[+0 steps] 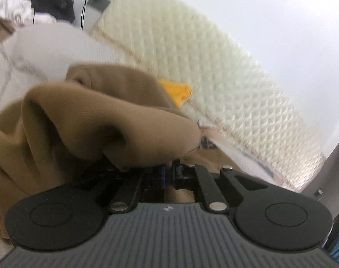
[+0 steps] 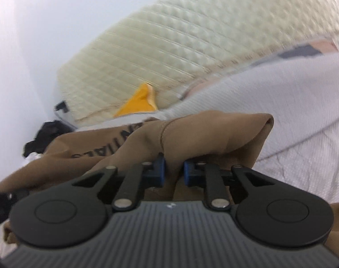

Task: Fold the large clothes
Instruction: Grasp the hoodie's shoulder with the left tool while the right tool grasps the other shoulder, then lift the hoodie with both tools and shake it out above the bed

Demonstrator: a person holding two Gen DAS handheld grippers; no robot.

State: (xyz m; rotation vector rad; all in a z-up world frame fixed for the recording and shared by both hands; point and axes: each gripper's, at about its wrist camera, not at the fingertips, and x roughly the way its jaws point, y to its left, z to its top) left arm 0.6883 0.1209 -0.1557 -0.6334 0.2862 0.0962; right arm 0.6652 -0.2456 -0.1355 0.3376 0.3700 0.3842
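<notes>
- The left tool point(image 1: 169, 174) was clamped tight on a bunched edge of the brown garment point(image 1: 84, 120); the cloth billowed over its jaws and hid most of the blue pads.
- The right tool point(image 2: 174, 169) was likewise closed on a fold of the brown garment point(image 2: 191, 134), the fabric pinched between the blue pads point(image 2: 160, 167) and hanging down through the gap towards the camera.
- The garment sagged between the two grips, most of it trailing down and leftward in each view. Dark printed lettering point(image 2: 106, 143) showed on the part lying flatter.
- It lay over a white bedsheet point(image 2: 292, 102), so the work surface was a bed, not a tabletop.
- Farther out sat a yellow cloth point(image 2: 138, 105), a quilted cream mattress point(image 1: 214, 67) leaning on the wall, a pale ribbed garment point(image 1: 57, 44) and a heap of dark and white clothes point(image 1: 39, 2).
- Both views were blurred, so exactly which seam or corner each tool had was not clear.
- Judged step: lifting one edge to carry it across for a fold.
- To do it well, both grips ought to rise level and draw slightly apart so the edge goes taut, lift high enough that the trailing cloth clears the sheet, and keep away from the yellow cloth. The bunched left grip looks thick and might slip.
</notes>
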